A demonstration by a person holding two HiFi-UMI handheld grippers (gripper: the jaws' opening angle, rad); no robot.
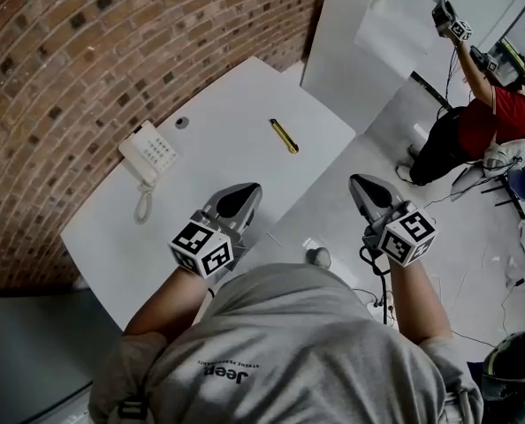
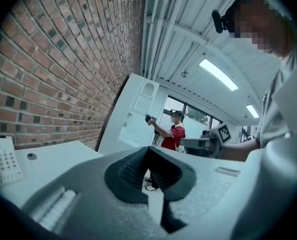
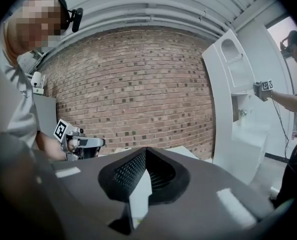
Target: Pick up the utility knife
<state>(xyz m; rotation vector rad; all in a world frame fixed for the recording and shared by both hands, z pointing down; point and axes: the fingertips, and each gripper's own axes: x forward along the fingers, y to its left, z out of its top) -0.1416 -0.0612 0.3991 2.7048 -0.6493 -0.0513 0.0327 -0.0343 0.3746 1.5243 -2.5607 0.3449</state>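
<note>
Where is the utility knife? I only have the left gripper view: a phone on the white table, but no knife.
Observer: In the head view the utility knife lies flat on the white table, ahead and to the right of the left gripper.
Operator: Is anything touching it?
Observer: No. The telephone sits apart from it, to the left, by the brick wall.
Operator: I see the right gripper side-on. Is it holding anything?
Observer: No. The right gripper view shows the right gripper shut, with nothing between its jaws.
</note>
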